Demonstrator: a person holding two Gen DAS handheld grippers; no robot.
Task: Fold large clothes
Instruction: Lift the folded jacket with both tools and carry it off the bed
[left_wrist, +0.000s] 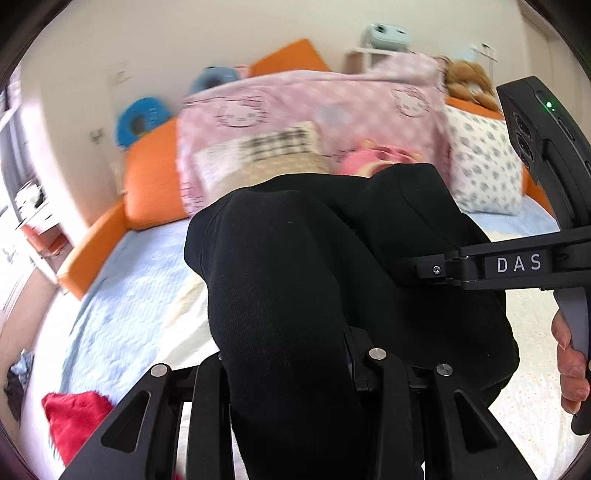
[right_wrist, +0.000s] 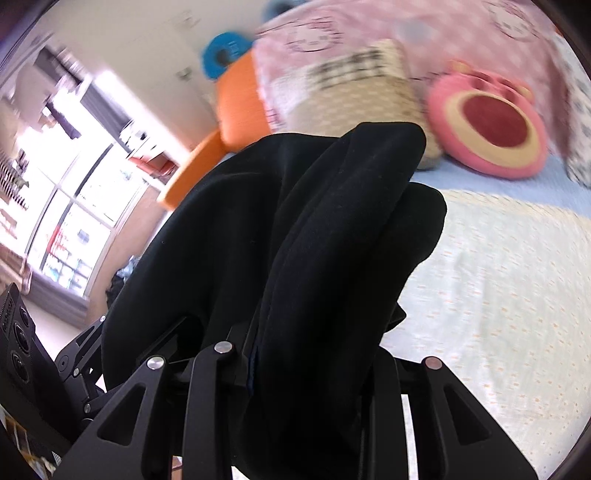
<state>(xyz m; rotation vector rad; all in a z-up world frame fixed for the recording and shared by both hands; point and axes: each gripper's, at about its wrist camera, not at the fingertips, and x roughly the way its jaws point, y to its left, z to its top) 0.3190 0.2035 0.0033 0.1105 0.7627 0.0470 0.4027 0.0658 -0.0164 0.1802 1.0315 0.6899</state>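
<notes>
Black garment (left_wrist: 295, 266) fills the centre of both wrist views, bunched and draped over the tools, lifted clear of the bed (left_wrist: 129, 280). Left gripper (left_wrist: 291, 365): jaws closed on a thick fold of the cloth. Right gripper (right_wrist: 306, 354): same, cloth clamped between its jaws, the rest spilling forward over the fingers. In the left view it also shows at the right edge, a hand (left_wrist: 570, 369) on its handle. No flat, squared fold visible anywhere. Judgement: mid-carry; laying out, smoothing and final folds remain.
</notes>
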